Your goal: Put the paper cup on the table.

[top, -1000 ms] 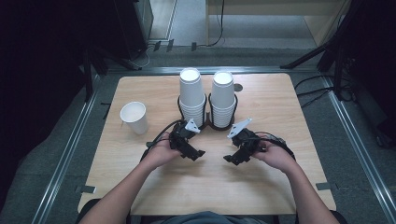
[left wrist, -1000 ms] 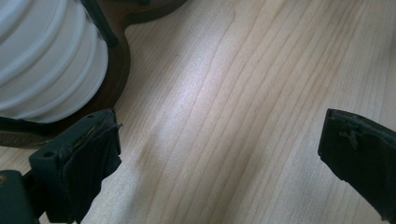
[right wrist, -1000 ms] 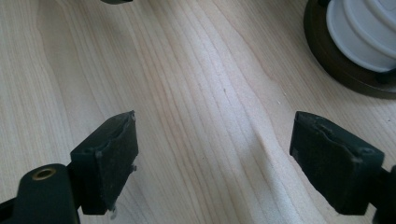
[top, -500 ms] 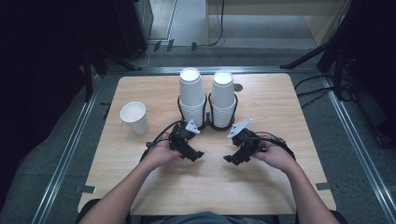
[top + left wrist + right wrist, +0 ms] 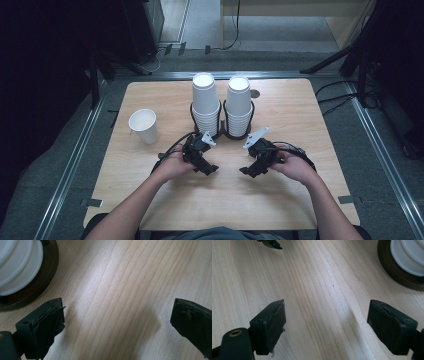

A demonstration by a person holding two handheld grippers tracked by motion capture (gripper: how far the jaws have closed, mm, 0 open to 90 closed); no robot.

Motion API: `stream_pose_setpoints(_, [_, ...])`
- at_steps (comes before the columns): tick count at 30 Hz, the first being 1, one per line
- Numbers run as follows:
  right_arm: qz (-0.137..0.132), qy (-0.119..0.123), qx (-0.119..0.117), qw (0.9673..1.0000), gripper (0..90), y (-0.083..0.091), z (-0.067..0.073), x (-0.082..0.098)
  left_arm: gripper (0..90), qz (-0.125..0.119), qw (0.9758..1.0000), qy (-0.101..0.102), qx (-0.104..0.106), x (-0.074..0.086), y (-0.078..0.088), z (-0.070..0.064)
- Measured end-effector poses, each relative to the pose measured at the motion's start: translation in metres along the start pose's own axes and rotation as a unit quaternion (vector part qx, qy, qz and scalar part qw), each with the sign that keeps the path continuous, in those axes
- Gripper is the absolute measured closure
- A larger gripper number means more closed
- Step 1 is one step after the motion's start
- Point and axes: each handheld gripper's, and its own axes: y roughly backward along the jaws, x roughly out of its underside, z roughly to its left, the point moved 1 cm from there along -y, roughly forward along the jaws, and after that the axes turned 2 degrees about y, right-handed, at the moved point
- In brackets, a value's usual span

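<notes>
At the centre of the high view, the left claw (image 5: 209, 169) and right claw (image 5: 246, 171) rest low on the wooden desk (image 5: 300, 200), tips angled toward each other, empty. Just above them, two stacks of white paper cups (image 5: 205, 102) stand in a dark wire holder (image 5: 223, 134); a lone paper cup (image 5: 143, 125) stands apart at left.

In the left gripper view, the jaws are spread wide over bare wood, the holder's dark base (image 5: 42, 281) at upper left.

In the right gripper view, the jaws are equally wide, the base (image 5: 397, 270) at upper right.

I judge a cup pick comes next: approach a stack's top rim squarely and close gently, since thin paper crushes easily.
</notes>
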Motion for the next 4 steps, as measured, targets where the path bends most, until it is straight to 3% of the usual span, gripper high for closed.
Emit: stream_pose_setpoints(4, [0.001,0.001,0.0,1.0,15.6,-0.0006,-0.0008,0.0003,0.0,0.006,1.0,0.0,0.0,0.0009,-0.0017,0.001])
